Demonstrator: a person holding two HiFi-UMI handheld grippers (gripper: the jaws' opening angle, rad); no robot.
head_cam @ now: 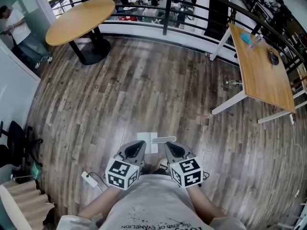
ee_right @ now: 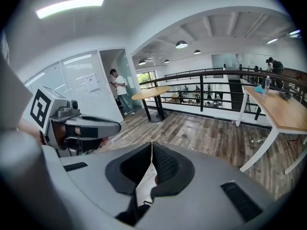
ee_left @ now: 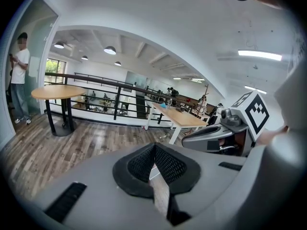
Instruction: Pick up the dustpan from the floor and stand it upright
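Tips of the left tongs [ee_left: 155, 146] meet, and the right tongs [ee_right: 152, 143] are pressed together the same way. Just past both pairs, between them, a white dustpan [head_cam: 149, 143] lies flat on the wooden floor [head_cam: 144, 90]; whether either touches it is unclear
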